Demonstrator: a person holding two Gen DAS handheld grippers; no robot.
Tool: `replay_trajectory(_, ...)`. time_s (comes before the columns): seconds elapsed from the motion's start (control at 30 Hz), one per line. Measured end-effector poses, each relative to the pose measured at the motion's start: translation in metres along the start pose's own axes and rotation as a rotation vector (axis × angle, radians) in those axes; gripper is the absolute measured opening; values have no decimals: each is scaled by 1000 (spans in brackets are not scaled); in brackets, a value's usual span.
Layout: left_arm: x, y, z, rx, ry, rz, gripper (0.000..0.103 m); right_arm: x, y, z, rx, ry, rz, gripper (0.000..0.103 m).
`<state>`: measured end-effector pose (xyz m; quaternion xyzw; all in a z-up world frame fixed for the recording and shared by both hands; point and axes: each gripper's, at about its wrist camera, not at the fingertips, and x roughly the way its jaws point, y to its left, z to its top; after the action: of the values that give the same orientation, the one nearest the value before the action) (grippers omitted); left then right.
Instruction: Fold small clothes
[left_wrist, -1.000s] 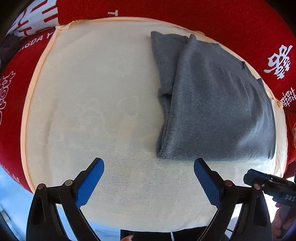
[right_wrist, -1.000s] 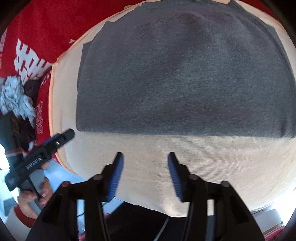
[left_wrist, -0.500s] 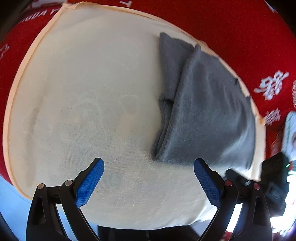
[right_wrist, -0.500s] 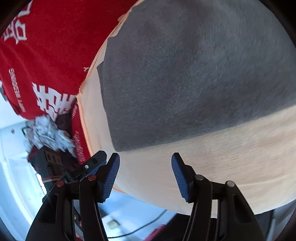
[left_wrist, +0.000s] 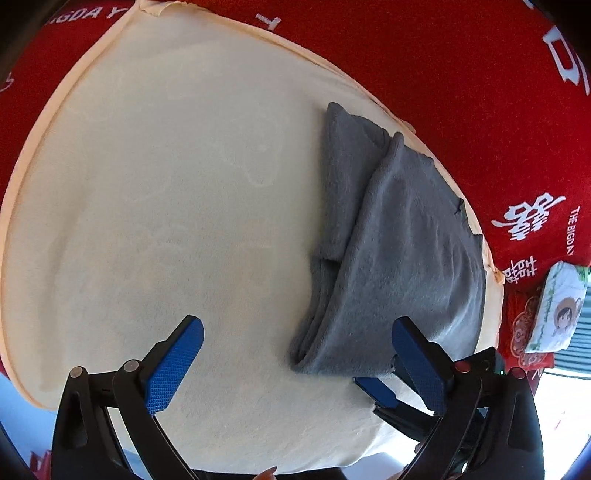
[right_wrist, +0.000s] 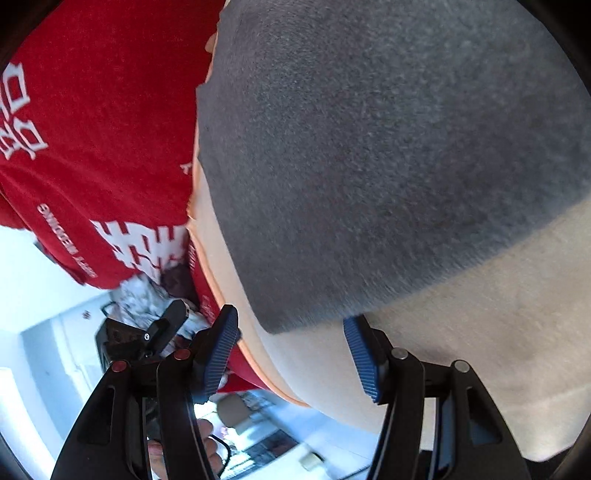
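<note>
Cloth (left_wrist: 424, 66), red with white lettering, lies under a cream mat (left_wrist: 166, 203). On the mat, along its right edge in the left wrist view, rests a folded grey garment (left_wrist: 399, 258), its layered fold facing the mat's middle. The left gripper (left_wrist: 295, 354) hovers over the mat at the garment's near corner, jaws wide and empty. The right gripper (right_wrist: 291, 347) sits at that corner too, jaws partly apart, holding nothing.

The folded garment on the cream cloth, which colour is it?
Plain grey. The folded garment shows best in the left wrist view.
</note>
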<state>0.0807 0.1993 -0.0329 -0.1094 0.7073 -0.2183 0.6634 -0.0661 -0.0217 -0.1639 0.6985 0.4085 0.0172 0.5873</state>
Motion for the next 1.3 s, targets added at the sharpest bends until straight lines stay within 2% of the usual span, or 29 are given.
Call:
replay_trajectory(0.17,4,6,10,-2,6,6,101,6,-8,6,84,-47,114,65)
replay_trajectory(0.33,4,19,23,-64,24,-129,101,12,-5,12,130,-63,178,63)
replay_trajectory(0.4,2,23,31,-92,23,-174,101,16,-4,17,169,-30,184,44)
replay_trajectory(0.43,2,25,35,-102,24,-194,101,17,-3,20,190,-14,179,18)
replay_trajectory(0.47,2,25,41,-108,30,-224,101,17,-3,21,199,-8,184,9)
replay_trajectory(0.67,28,6,59,-94,116,-356,101,-8,28,28,137,-16,296,9)
replay_trajectory(0.8,61,-22,68,-72,185,-405,101,-22,49,32,69,-10,307,9)
replay_trajectory(1.07,94,-100,90,147,218,-360,101,-25,64,25,-50,28,207,8)
replay_trajectory(1.1,94,-112,90,198,210,-324,95,-23,64,22,-62,37,187,8)
replay_trajectory(1.13,94,-121,89,250,205,-281,85,-26,63,21,-71,46,168,8)
replay_trajectory(1.17,96,-135,87,321,206,-218,81,-25,61,18,-80,64,137,8)
replay_trajectory(1.23,102,-149,83,402,217,-134,64,-24,60,15,-104,107,72,9)
replay_trajectory(1.3,109,-152,80,437,233,-75,62,-23,62,10,-151,176,-30,14)
